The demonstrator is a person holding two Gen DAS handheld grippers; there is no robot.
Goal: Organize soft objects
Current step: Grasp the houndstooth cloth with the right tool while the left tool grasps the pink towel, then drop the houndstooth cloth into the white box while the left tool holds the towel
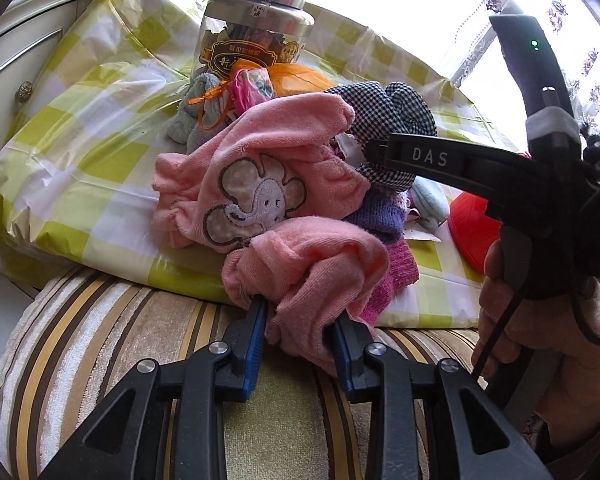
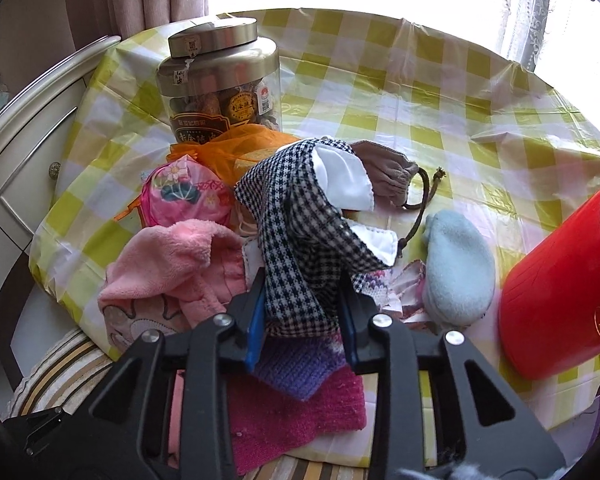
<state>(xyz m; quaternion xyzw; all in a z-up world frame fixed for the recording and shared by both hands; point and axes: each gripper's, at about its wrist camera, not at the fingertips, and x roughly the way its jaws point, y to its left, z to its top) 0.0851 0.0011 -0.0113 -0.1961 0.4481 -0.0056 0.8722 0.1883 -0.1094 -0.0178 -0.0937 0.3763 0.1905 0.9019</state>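
Across the middle of both views, a yellow-checked tablecloth (image 2: 420, 92) carries a heap of soft things. Upper left stands a clear jar (image 2: 220, 84); a red container (image 2: 560, 300) sits at right. Low in the left view, the left gripper (image 1: 300, 316) is clamped on a pink fleece garment (image 1: 268, 184). The right gripper (image 2: 304, 312) pinches a houndstooth cloth (image 2: 296, 232), beside a pale blue sock (image 2: 456, 268).

Fluffy pink terry garment (image 1: 260, 184) — glossy plastic tablecloth (image 1: 100, 120)
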